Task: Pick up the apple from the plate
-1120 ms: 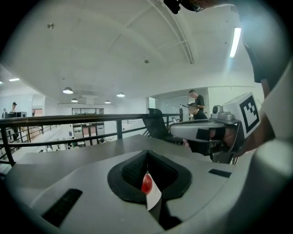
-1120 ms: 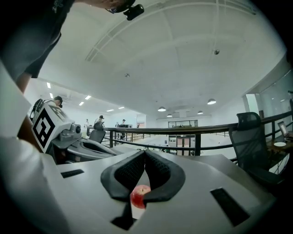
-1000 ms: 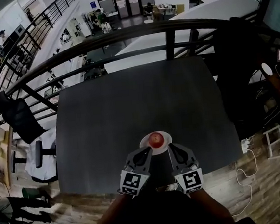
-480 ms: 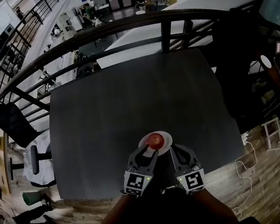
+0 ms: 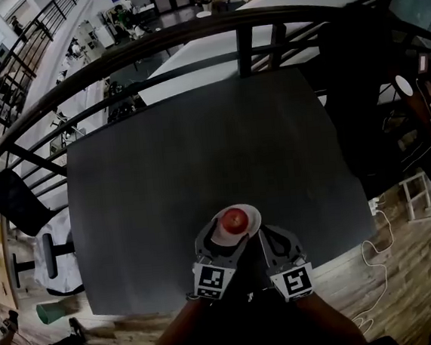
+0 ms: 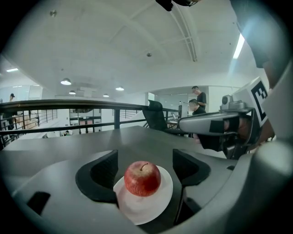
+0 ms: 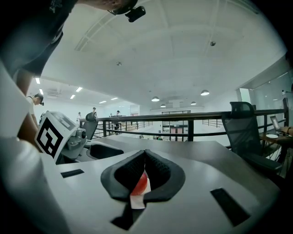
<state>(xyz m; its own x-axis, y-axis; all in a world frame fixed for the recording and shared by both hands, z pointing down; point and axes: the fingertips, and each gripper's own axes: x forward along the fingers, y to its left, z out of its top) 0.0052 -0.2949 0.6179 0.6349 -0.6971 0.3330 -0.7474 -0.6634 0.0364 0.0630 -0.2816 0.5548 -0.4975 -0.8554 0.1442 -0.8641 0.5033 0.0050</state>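
Dark table [image 5: 198,147], L gripper [image 6: 145,167] fingers opening round apple [image 5: 234,220], R gripper [image 7: 145,160] fingers closed.

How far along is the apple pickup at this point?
Done: the left claw is lined up, its jaws opening either side of the apple. In hand: nothing gripped; the apple sits on the plate. The right claw is shut. Remaining: close and lift.

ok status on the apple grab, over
Left claw opening, apple on white plate between its jaws, not gripped. Right claw shut, empty. Nothing in the way.
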